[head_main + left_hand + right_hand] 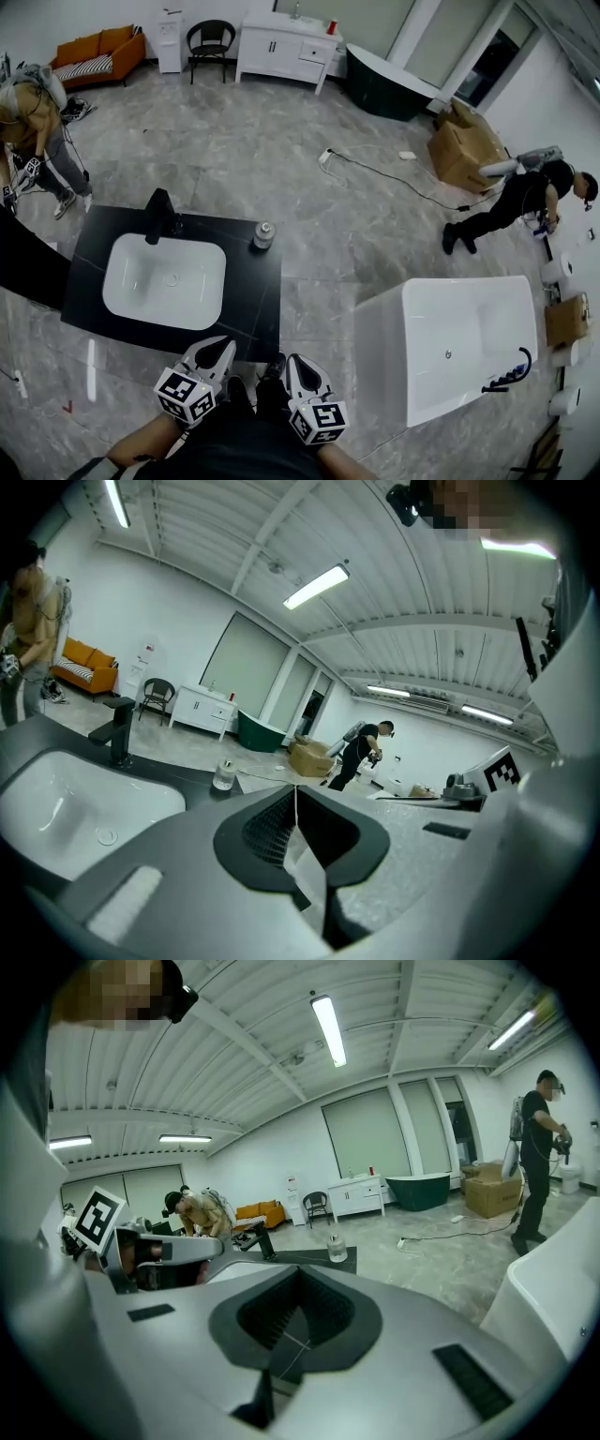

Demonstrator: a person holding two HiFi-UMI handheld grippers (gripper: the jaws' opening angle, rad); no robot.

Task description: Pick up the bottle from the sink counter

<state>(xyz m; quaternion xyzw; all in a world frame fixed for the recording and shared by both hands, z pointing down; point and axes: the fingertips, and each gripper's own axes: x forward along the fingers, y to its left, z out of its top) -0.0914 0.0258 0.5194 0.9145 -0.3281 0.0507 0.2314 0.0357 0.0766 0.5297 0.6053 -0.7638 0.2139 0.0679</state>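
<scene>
While I hold both tools close to my body, my left gripper [225, 345] has its jaws pressed together on nothing, and my right gripper [293, 361] is likewise closed and empty. At about twelve o'clock, well apart from both, the bottle [263, 235] stands upright on the black sink counter [253, 300], at two o'clock from the white basin [164, 279].
</scene>
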